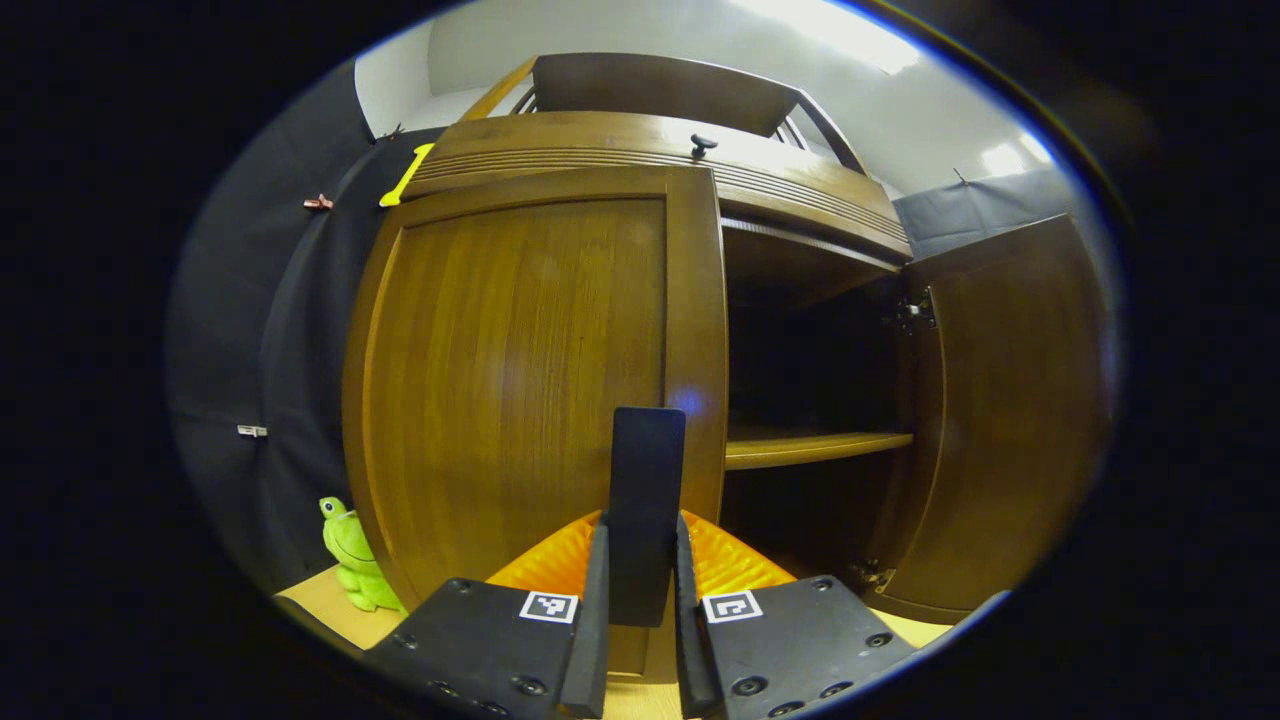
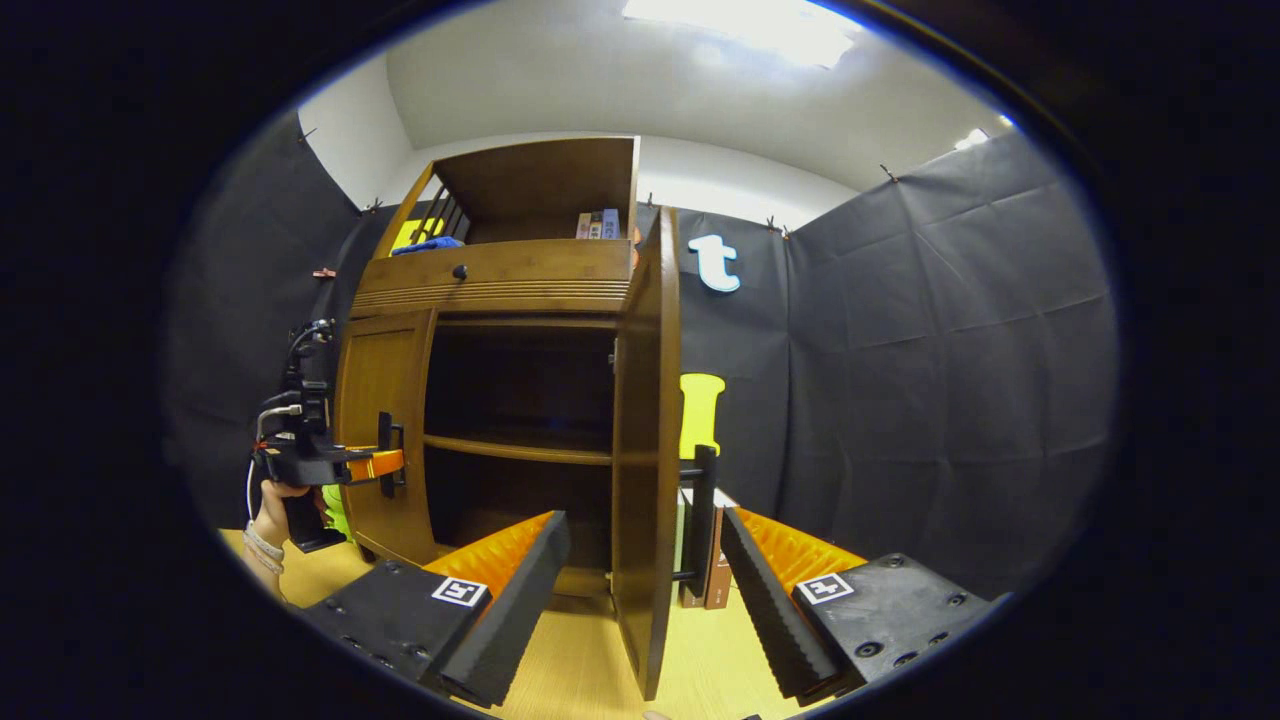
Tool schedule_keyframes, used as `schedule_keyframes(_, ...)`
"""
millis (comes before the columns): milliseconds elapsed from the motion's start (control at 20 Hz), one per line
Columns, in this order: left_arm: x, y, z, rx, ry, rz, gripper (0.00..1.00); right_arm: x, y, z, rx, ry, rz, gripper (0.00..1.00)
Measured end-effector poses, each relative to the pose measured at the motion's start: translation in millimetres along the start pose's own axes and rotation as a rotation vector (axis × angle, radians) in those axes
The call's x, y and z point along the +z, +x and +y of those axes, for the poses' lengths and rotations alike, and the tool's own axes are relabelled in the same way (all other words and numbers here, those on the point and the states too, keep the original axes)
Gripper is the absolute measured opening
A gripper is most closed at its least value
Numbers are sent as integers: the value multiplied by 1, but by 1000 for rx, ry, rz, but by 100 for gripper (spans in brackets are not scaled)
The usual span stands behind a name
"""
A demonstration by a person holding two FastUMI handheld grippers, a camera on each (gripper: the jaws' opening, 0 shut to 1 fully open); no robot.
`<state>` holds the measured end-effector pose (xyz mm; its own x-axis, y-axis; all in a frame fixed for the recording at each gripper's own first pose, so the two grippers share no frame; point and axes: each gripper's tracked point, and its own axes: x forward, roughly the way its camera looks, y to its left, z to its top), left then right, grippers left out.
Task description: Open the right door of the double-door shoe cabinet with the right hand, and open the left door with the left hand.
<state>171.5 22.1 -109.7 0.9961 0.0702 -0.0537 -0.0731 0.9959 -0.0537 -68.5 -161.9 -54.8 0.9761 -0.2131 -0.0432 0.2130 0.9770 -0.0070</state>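
Wooden right door (image 2: 645,440) is standing swung out edge-on between the spread fingers of the right gripper (image 2: 640,590), untouched. Beside the open shelves, the left door (image 1: 520,380) is sitting closed, its black handle (image 1: 645,510) clamped in the left gripper (image 1: 640,620).

Right tool (image 2: 640,590) wide apart astride open right door's (image 2: 645,450) edge, black handle (image 2: 703,520) between.
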Motion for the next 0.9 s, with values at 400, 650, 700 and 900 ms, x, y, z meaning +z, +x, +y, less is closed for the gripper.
schedule_keyframes(400, 5, -55, 16, -15, -8, 1, 31, 3, -10, 32, 59, 1, 10, 96)
schedule_keyframes(650, 7, -84, 32, -2, -11, 3, 31, 11, -19, 56, 105, -15, -5, 96)
schedule_keyframes(700, 6, -89, 34, 0, -12, 4, 31, 13, -21, 60, 115, -16, -9, 96)
schedule_keyframes(900, 8, -111, 48, 23, -2, 7, 30, 16, -25, 77, 146, -6, -15, 96)
